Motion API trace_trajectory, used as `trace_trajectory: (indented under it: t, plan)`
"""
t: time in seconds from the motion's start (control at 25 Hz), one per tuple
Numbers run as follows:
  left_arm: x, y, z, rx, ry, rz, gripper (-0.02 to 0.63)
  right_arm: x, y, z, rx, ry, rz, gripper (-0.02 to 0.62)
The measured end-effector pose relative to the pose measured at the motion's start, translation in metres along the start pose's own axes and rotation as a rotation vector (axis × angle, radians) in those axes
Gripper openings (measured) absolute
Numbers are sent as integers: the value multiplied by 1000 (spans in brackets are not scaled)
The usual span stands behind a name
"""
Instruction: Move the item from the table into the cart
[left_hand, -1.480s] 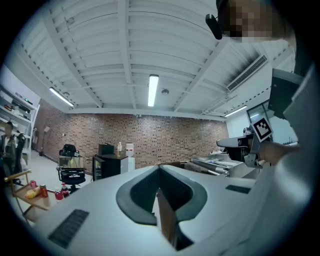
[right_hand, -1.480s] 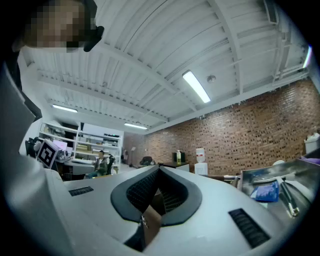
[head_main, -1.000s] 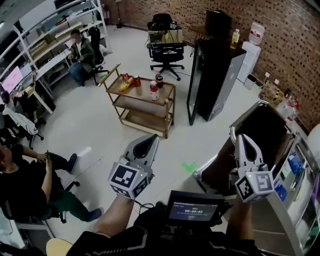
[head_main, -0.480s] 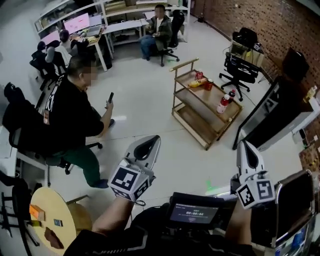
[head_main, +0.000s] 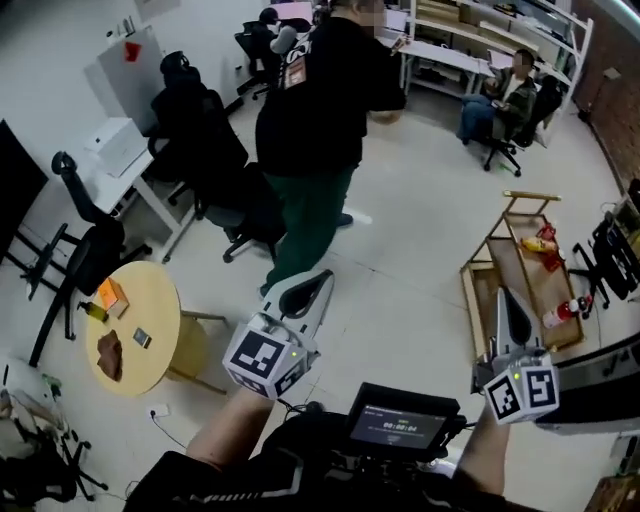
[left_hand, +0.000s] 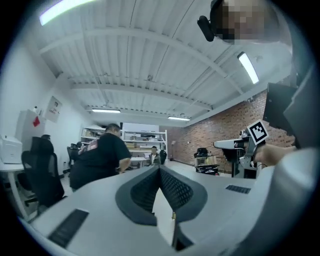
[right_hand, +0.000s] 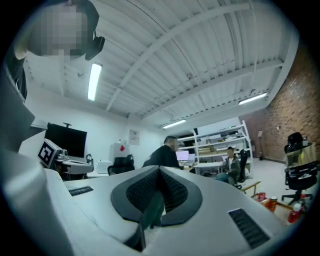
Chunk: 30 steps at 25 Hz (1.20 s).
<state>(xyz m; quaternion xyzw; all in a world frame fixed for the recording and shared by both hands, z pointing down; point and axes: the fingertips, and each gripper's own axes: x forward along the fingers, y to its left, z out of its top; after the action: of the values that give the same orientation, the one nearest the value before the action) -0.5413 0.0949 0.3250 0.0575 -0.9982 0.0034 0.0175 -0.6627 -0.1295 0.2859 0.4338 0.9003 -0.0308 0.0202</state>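
A round yellow table stands at the left in the head view. On it lie an orange box, a brown item and a small dark item. The wooden cart stands at the right, with a snack pack and a red-capped bottle on its top. My left gripper is held up over the floor, shut and empty. My right gripper is raised near the cart's near end, also shut with nothing in it. Both are far from the table's items.
A person in a black top and green trousers stands on the floor between table and cart. Black office chairs and a white desk lie behind the table. Another person sits at far desks.
The head view has swung left: the cart slid from the centre to the right edge and the round table came into view. A seated person now stands. Both grippers stay shut.
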Motion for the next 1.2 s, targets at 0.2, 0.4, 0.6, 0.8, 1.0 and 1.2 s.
trace_trajectory:
  t: [0.2,0.4,0.6,0.8,1.0,1.2]
  plan:
    - [-101,142,-9,-52,8,251,0,118,147,-19,-2,33,256,2]
    - [-246,293,-17,-46,-7,447,0,219,324,-31,7,24,418,2]
    - [-362,407,-30,-38,-15,610,0,302,466,-51,20,19,530,2]
    - [-444,477,-39,-41,-10,754,0,353,586,-63,33,36,682,2]
    - [-489,524,-47,-53,-8,919,0,403,677,-75,42,48,879,2]
    - [-535,552,-50,-83,-1,1107,0,448,754,-83,61,62,1069,2]
